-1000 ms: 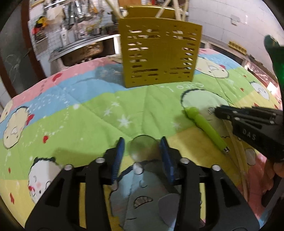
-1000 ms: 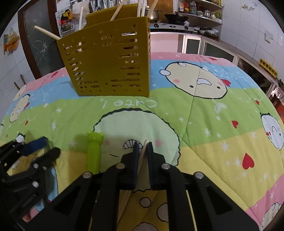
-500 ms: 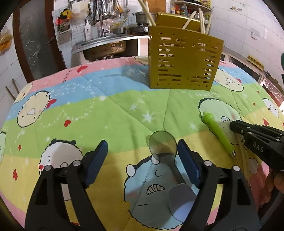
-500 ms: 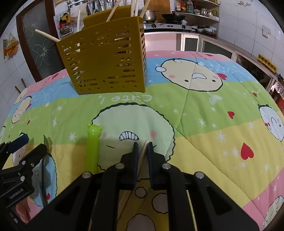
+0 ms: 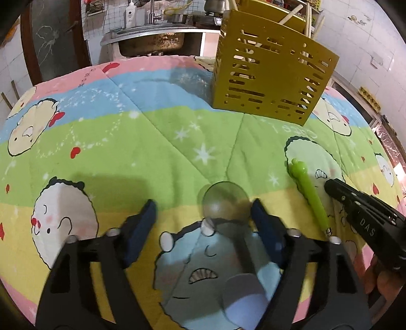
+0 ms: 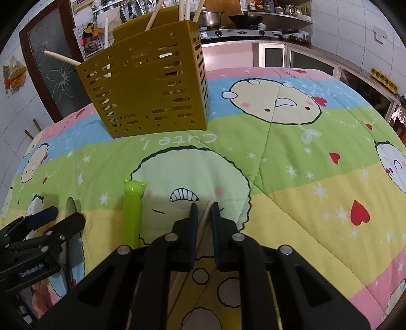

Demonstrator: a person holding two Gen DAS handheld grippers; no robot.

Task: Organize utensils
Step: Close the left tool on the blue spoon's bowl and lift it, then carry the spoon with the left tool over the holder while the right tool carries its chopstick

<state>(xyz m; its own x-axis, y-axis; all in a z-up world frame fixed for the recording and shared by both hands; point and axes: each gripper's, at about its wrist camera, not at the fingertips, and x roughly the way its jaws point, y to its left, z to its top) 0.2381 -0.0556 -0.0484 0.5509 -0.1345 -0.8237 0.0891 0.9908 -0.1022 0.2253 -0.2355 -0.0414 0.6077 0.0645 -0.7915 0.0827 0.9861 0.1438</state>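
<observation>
A yellow slotted utensil holder [image 5: 271, 76] stands at the far side of the cartoon quilt, with several chopsticks sticking out of it; it also shows in the right wrist view [image 6: 149, 88]. My left gripper [image 5: 203, 215] is open, its jaws wide apart around a clear plastic spoon [image 5: 225, 203] that lies on the quilt close to the right finger. My right gripper [image 6: 203, 215] is shut on a wooden chopstick [image 6: 204, 220] low over the quilt. A green utensil with a frog-head handle [image 6: 132, 210] lies between the two grippers, also seen in the left wrist view [image 5: 309, 195].
The quilt [image 6: 291, 157] covers the whole table. More chopsticks [image 6: 274, 304] lie under the right gripper. Behind the table are a steel sink [image 5: 152, 43], a stove with pans [image 6: 243, 22] and cabinets [image 6: 299, 58].
My left gripper has opened wide, let go of the clear spoon and pulled back from the holder. My right gripper stays shut on the chopstick and has moved little.
</observation>
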